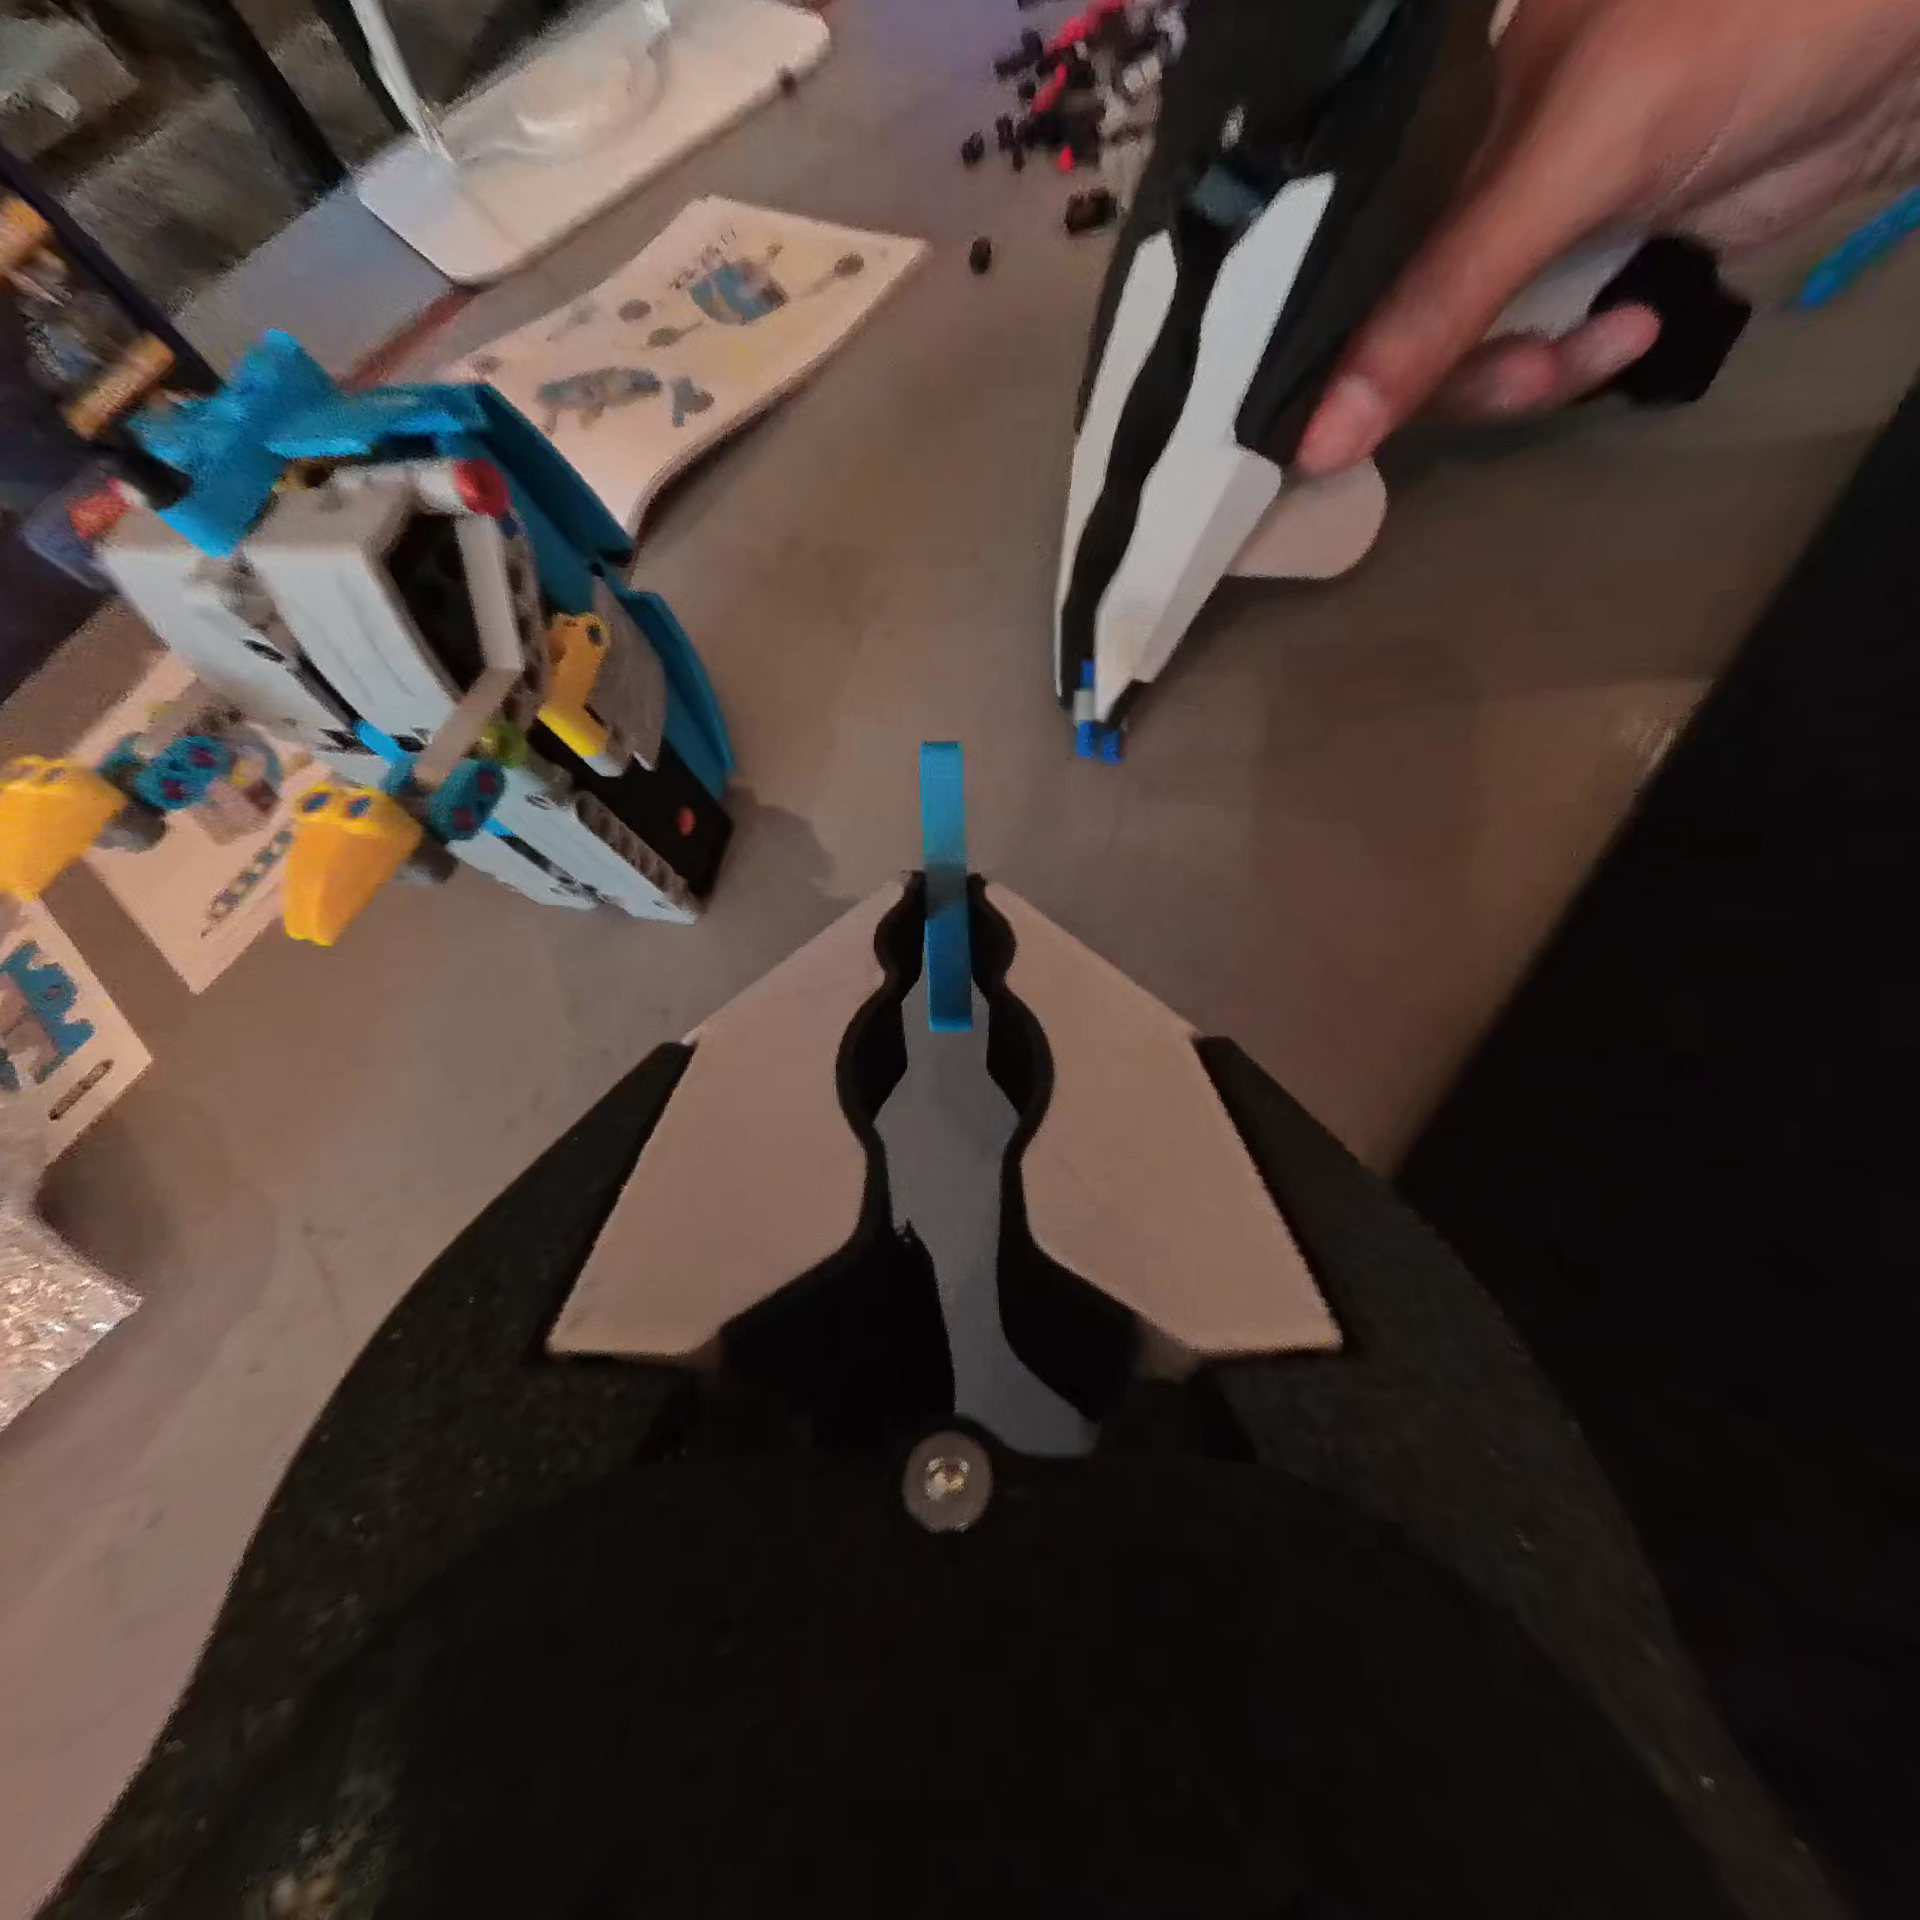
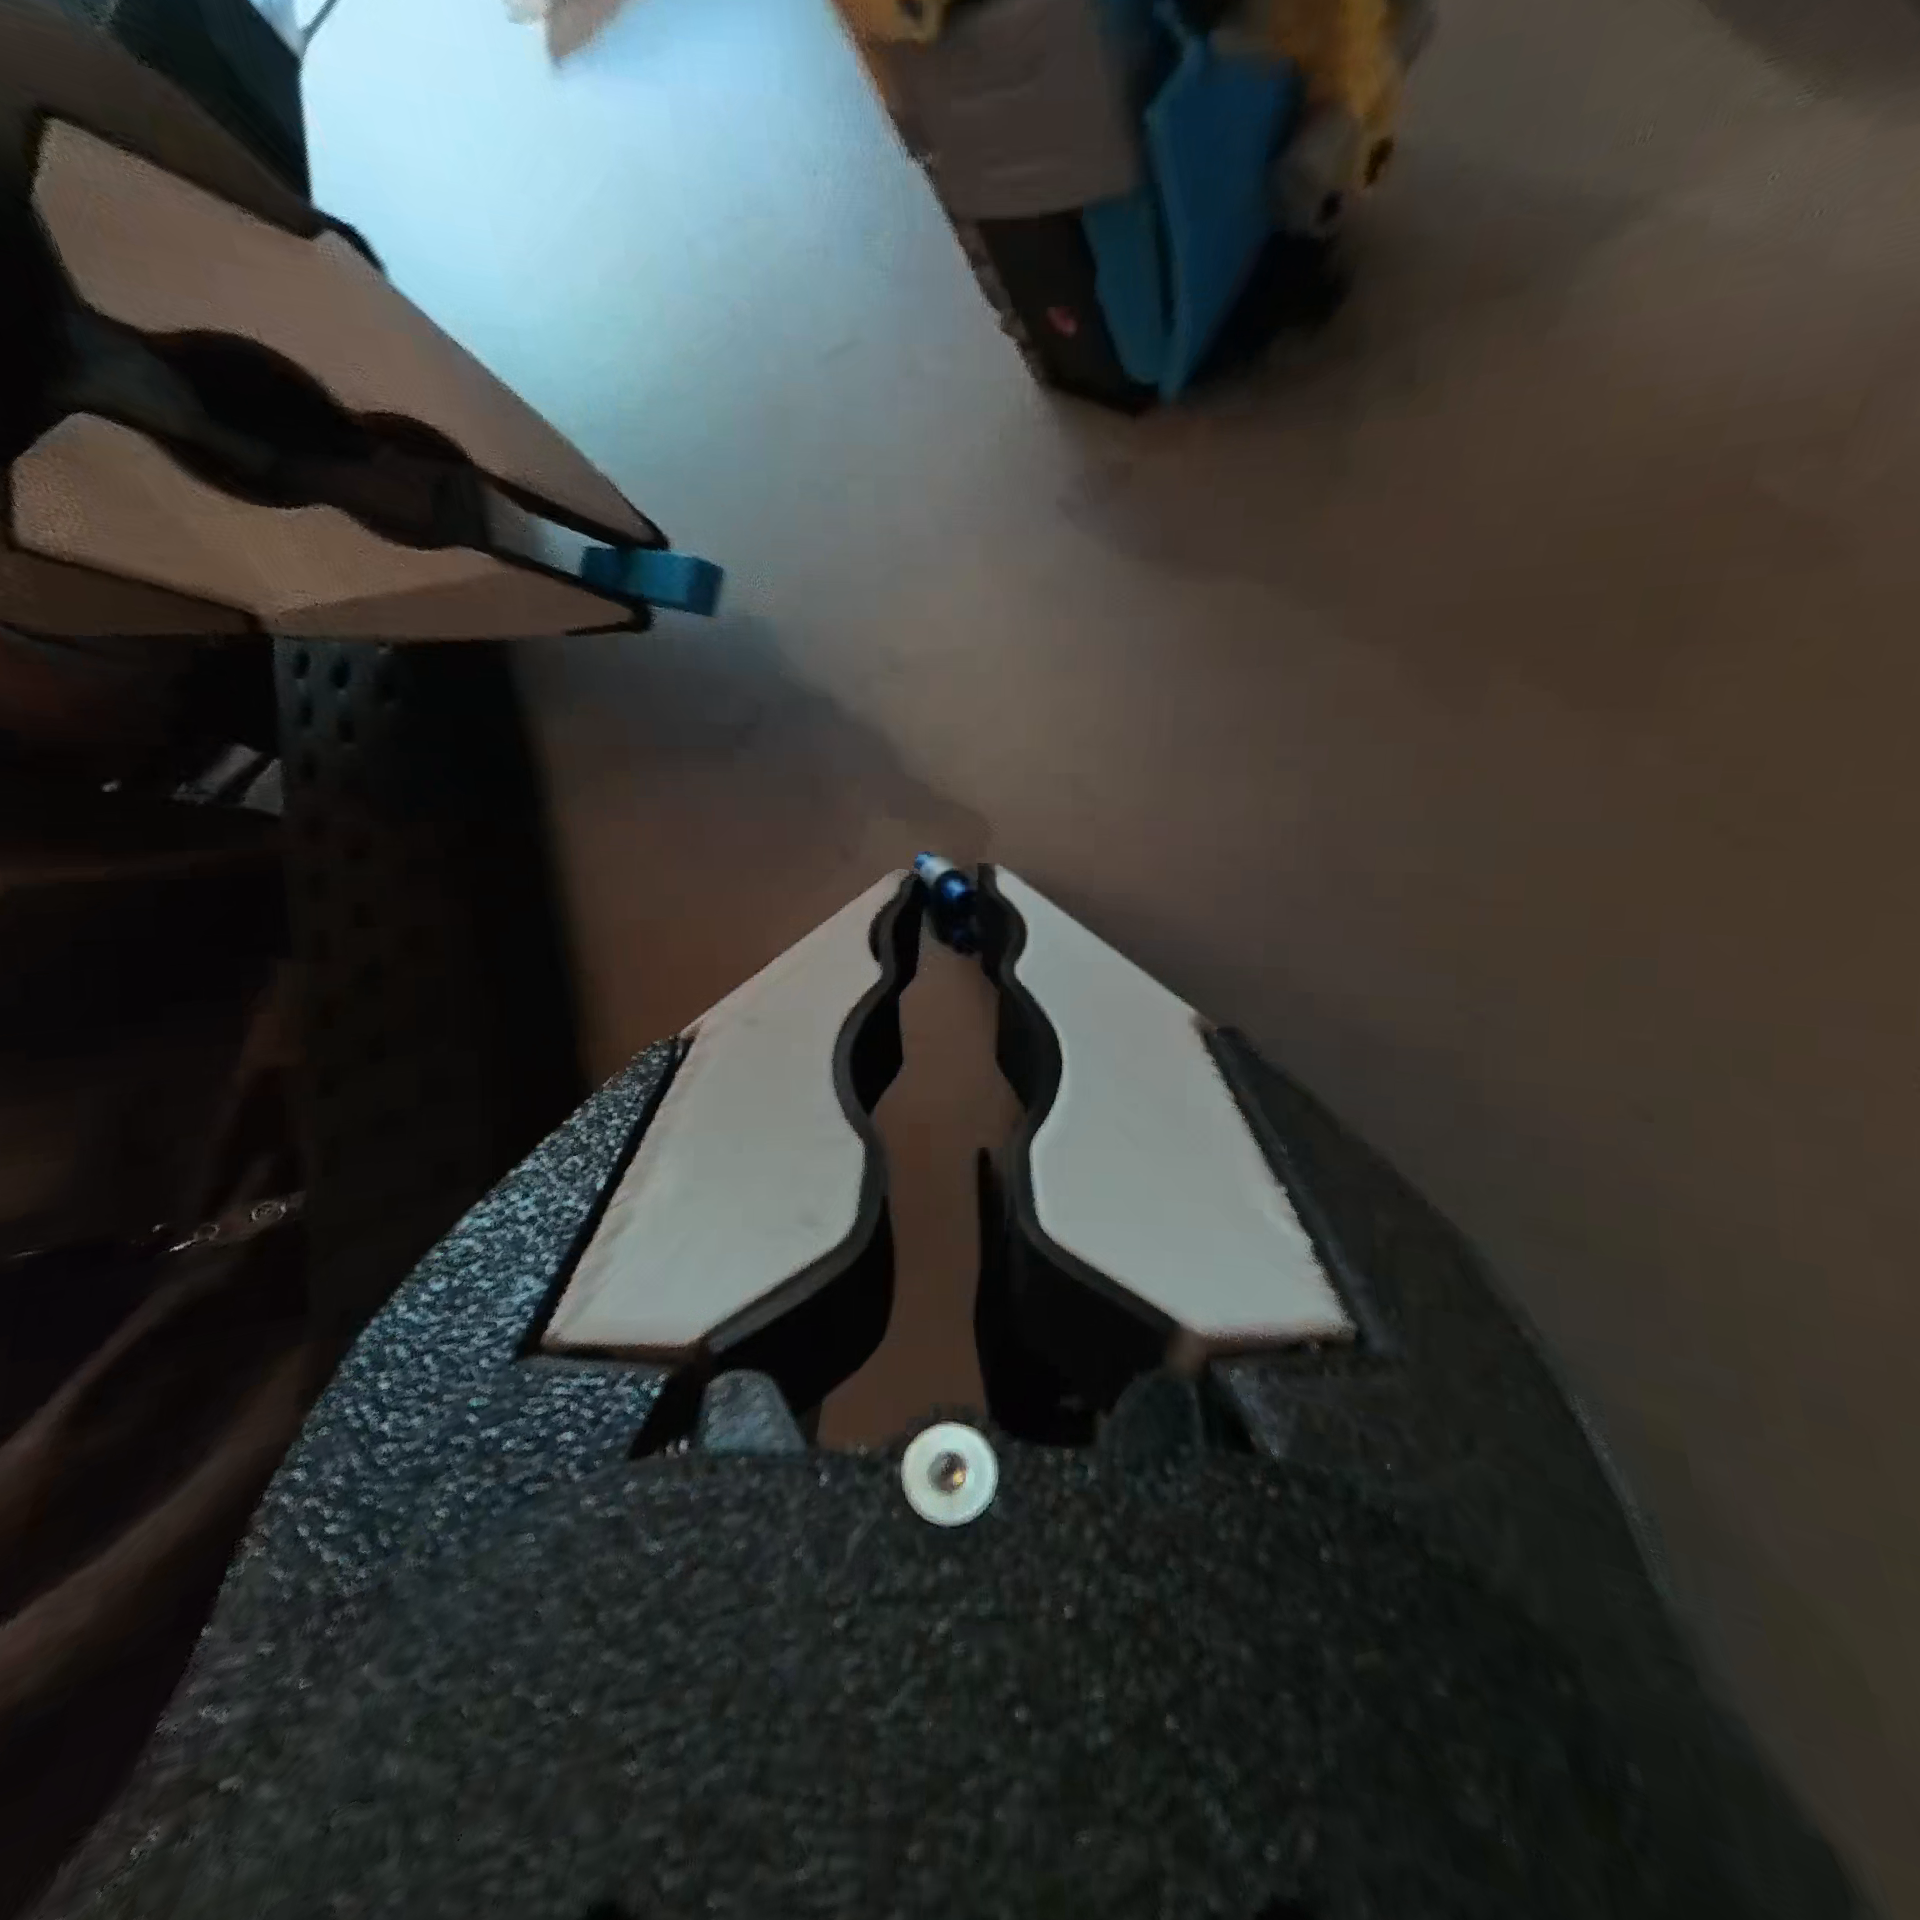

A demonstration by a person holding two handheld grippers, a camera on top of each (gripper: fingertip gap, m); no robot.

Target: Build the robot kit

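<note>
Left gripper [image 1: 945,883] pinches a thin blue beam [image 1: 943,821], stiff and light, by its middle, above the table [image 1: 1299,831]; right gripper [image 2: 948,883] nips a tiny blue-and-white pin [image 2: 948,883], slippery-looking, at its tips.

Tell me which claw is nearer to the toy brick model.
Left. The left claw, shut on a blue strip, sits just right of the brick model. The right claw, pinching a small blue pin, is farther to the right.

Both hand-held grippers [image 1: 945,883] [image 2: 948,878] apparently clamped.
</note>
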